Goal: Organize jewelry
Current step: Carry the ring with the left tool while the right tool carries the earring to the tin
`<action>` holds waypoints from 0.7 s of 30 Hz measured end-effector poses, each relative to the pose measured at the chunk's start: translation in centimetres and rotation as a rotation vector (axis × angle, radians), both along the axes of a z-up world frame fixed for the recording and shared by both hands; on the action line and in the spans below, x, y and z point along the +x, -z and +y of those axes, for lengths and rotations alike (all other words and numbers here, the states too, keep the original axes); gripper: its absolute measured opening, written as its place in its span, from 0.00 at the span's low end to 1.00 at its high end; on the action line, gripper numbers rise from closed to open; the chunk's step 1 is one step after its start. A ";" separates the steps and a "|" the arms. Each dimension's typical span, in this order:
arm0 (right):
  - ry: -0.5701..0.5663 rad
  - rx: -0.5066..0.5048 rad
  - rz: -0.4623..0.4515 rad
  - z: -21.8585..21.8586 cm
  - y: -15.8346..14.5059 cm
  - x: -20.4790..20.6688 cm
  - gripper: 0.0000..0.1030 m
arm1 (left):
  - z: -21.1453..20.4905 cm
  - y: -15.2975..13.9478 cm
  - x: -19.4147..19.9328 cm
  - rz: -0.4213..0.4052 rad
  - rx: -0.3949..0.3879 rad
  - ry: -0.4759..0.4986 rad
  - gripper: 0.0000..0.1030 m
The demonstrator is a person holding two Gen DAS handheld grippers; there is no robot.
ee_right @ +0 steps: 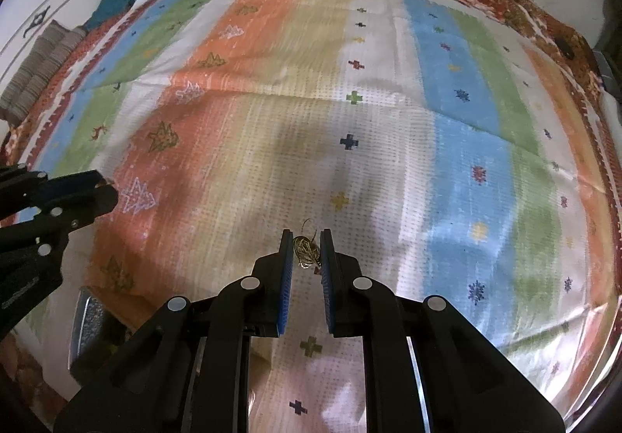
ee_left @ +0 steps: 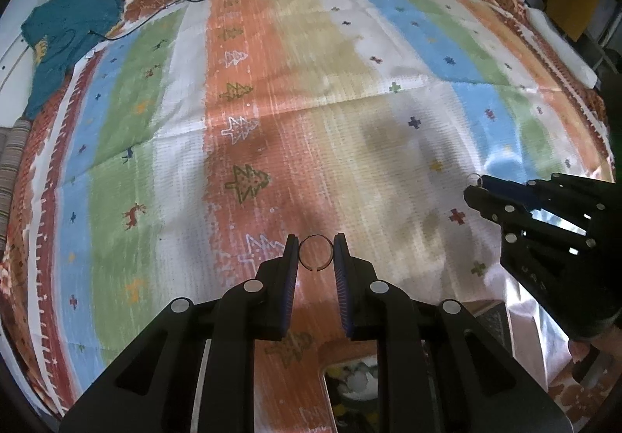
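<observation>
The left gripper [ee_left: 315, 258] is pinching a thin open ring [ee_left: 315, 253] between its pads, while the right gripper [ee_right: 306, 254] is clamping a small gold-toned earring [ee_right: 306, 253] whose hook is sticking up past the fingertips. Both pieces are hanging above the striped mat [ee_left: 272, 102], well apart from each other. A tray [ee_left: 350, 382] of jewelry is showing only partly at the lower edge, so the sorting is probably partway along, with both pieces not yet put away.

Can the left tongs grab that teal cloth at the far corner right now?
Probably not. The left tongs are shut on a thin ring, so they are occupied. The teal cloth lies far across the striped mat, though nothing blocks the way.
</observation>
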State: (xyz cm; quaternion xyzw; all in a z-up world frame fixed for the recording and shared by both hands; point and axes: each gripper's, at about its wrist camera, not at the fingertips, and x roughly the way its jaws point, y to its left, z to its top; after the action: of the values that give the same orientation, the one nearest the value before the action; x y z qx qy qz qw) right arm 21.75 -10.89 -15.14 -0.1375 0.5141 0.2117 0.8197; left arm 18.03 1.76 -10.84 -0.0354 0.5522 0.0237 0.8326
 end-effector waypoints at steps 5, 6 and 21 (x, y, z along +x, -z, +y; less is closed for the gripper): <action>0.002 0.025 -0.038 -0.3 -1.6 -1.1 0.14 | 0.0 -0.7 -1.2 -0.015 -0.015 -0.009 0.17; -0.002 0.037 -0.044 -0.4 -1.9 -1.4 0.14 | -0.1 -0.8 -1.4 -0.019 -0.013 -0.007 0.17; -0.034 0.077 -0.075 -0.9 -3.7 -4.4 0.14 | -1.6 -4.1 -5.0 -0.111 -0.014 0.031 0.17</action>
State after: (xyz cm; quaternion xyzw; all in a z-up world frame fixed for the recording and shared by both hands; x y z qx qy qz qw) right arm 17.40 -11.77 -11.47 -0.1224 0.4723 0.2398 0.8393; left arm 13.02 0.20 -6.72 -0.0339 0.5056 0.0047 0.8621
